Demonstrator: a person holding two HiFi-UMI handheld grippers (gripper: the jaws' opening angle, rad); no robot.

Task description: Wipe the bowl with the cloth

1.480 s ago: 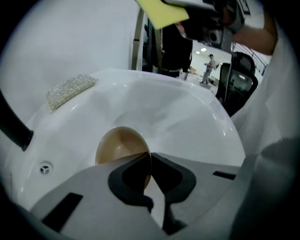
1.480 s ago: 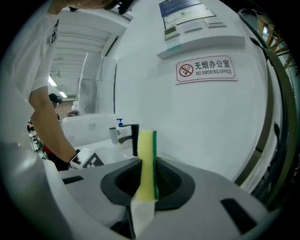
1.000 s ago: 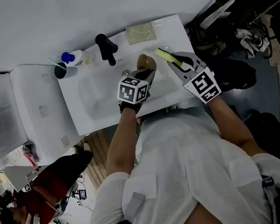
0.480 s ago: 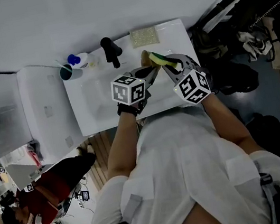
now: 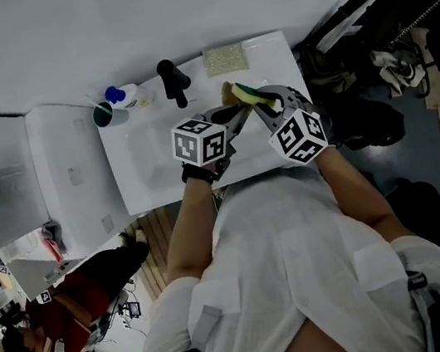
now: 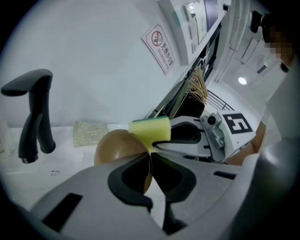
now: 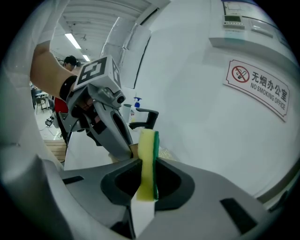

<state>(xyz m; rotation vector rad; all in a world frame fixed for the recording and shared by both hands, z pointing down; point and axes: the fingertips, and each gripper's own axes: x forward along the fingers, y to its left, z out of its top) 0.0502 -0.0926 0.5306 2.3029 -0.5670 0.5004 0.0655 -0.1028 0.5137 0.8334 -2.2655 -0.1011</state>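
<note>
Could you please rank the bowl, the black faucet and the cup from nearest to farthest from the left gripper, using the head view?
1. bowl: gripped by its rim in the left gripper, just beyond the jaws.
2. black faucet: up and to the left of the gripper.
3. cup: farthest out to the left.

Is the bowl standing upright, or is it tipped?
Tipped: the left tongs are shut on the rim of the bowl, holding it on edge.

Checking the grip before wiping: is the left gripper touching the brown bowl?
Touching. In the left gripper view the left gripper has its jaws shut on the rim of the bowl, pinching the thin wall.
</note>
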